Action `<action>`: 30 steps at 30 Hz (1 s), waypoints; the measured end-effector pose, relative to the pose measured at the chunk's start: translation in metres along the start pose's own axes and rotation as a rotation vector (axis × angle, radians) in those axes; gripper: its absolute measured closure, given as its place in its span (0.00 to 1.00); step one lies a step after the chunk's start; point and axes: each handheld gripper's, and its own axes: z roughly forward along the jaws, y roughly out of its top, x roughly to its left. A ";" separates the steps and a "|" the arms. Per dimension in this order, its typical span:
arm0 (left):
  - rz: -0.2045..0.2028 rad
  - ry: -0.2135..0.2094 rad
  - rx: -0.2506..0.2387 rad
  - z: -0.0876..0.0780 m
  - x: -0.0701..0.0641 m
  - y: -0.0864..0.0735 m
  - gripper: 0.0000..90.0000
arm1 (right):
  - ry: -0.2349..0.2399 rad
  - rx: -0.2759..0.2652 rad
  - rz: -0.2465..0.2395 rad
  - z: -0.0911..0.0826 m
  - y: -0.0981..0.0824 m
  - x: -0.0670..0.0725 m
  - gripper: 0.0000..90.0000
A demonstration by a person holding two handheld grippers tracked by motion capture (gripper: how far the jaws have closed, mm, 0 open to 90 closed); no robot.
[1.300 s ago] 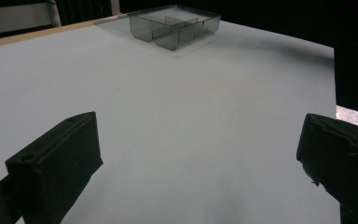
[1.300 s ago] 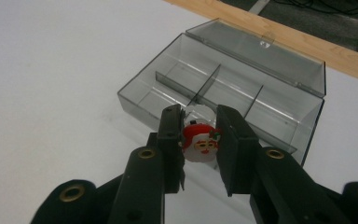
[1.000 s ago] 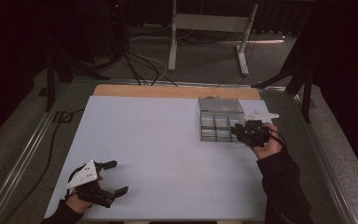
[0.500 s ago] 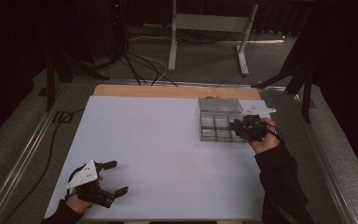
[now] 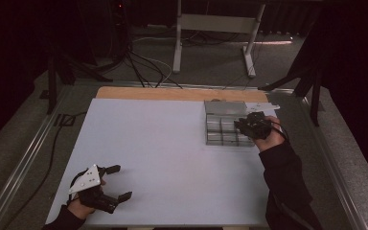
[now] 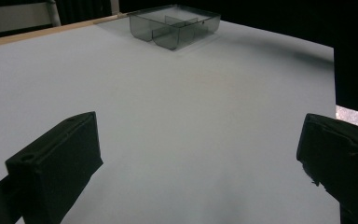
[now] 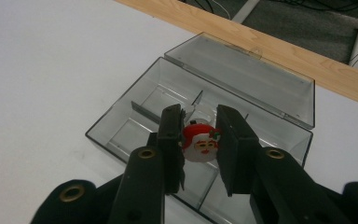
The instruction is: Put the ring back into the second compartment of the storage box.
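Note:
A small round Santa Claus face piece (image 7: pixel 200 142), red and white, is pinched between the jaws of my right gripper (image 7: pixel 199 115), which is shut on it. It hangs over a clear grey compartment box (image 7: pixel 121 112) whose lid (image 7: pixel 242 74) lies open toward the far side. From above, the right gripper (image 5: pixel 243 125) is over the right part of the box (image 5: pixel 220 115), at the table's far right. My left gripper (image 5: pixel 119 182) rests near the front left corner, jaws wide apart with nothing between them (image 6: pixel 198 154). The box (image 6: pixel 175 25) stands far off in the left gripper view.
The white tabletop (image 5: pixel 163 143) has a wooden strip (image 5: pixel 172 93) along its far edge. Beyond it on the floor are cables and a metal stand (image 5: pixel 211 28). A metal rail (image 5: pixel 24 158) runs along the table's left side.
My right gripper has shifted slightly farther and leftward over the box, still carrying the Santa piece. The left gripper has stayed put.

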 end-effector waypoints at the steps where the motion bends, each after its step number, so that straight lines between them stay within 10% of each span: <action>1: -0.001 0.000 -0.001 0.000 0.000 0.000 0.00 | 0.000 0.002 0.001 0.001 0.001 -0.001 0.80; 30: -0.001 -0.001 -0.008 -0.001 0.000 0.000 0.00 | -0.010 0.046 0.049 0.041 0.008 -0.011 0.80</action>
